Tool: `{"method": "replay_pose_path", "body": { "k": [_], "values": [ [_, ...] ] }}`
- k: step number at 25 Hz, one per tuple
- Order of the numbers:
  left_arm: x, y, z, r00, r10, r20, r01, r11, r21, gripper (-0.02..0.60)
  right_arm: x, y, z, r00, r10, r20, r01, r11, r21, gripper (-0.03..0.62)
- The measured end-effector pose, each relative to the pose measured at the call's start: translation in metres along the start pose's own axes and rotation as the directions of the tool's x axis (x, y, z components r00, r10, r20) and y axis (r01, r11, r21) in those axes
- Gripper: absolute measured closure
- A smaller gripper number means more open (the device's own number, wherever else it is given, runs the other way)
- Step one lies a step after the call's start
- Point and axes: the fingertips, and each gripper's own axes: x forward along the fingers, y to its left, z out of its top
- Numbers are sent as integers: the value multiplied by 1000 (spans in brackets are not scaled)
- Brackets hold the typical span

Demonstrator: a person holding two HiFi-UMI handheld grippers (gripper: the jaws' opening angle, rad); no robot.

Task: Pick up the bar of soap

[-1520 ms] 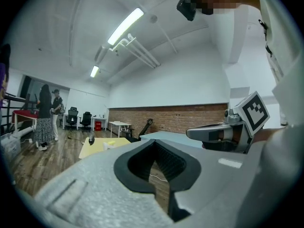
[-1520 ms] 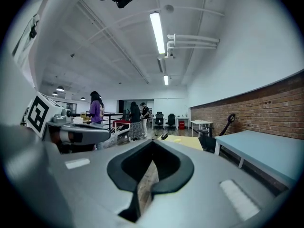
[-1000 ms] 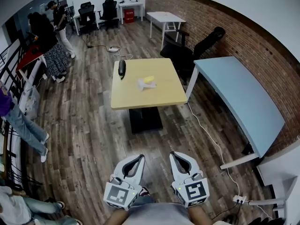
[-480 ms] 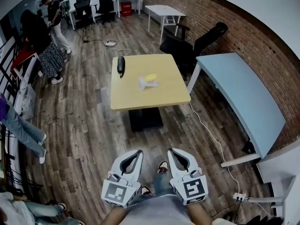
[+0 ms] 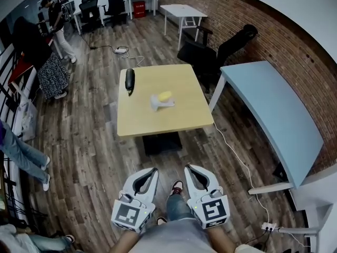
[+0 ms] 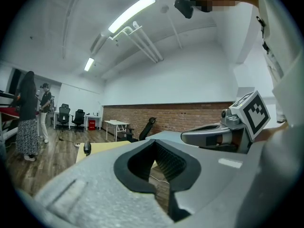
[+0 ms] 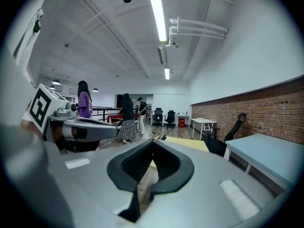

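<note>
The yellow bar of soap [image 5: 165, 95] lies on a white dish [image 5: 158, 104] near the middle of the yellow table [image 5: 184, 117], well ahead of both grippers. My left gripper [image 5: 153, 171] and right gripper [image 5: 189, 168] are held side by side low in the head view, over the wooden floor short of the table. Both have their jaws closed with nothing between them. In the left gripper view the left gripper [image 6: 154, 142] points level at the table top [image 6: 102, 147]. The right gripper [image 7: 153, 142] faces the table [image 7: 187, 143] too. The soap is hidden in both gripper views.
A black handheld object [image 5: 129, 80] lies at the table's far left. A light blue table [image 5: 274, 109] stands to the right, a black office chair [image 5: 210, 54] behind. A white cable [image 5: 234, 152] runs over the floor. People [image 5: 37, 51] stand far left.
The yellow table has drawn closer and lower in the head view as the person walked toward it. Both grippers kept their side-by-side pose and stayed shut.
</note>
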Motion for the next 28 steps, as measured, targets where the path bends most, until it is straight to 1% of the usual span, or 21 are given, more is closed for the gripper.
{"method": "replay_pose_path", "body": {
  "k": [4, 11, 15, 21, 28],
  "values": [
    [46, 16, 4, 1000, -4, -17, 4, 1000, 5, 577, 35, -36, -2, 1000, 6, -13, -6, 1000, 11, 592],
    [127, 53, 9, 999, 27, -39, -27, 1000, 4, 578, 105, -93, -4, 998, 55, -37, -54, 998, 19, 592],
    [168, 71, 9, 998, 40, -55, -40, 999, 1, 577, 138, -119, -5, 995, 85, -49, -84, 996, 20, 592],
    [205, 94, 10, 994, 76, -83, -76, 997, -3, 578, 178, -142, 1, 992, 118, -41, -117, 993, 28, 592],
    [232, 118, 12, 992, 85, -91, -84, 996, 16, 577, 209, -161, 5, 992, 122, -41, -120, 992, 28, 592]
  ]
}}
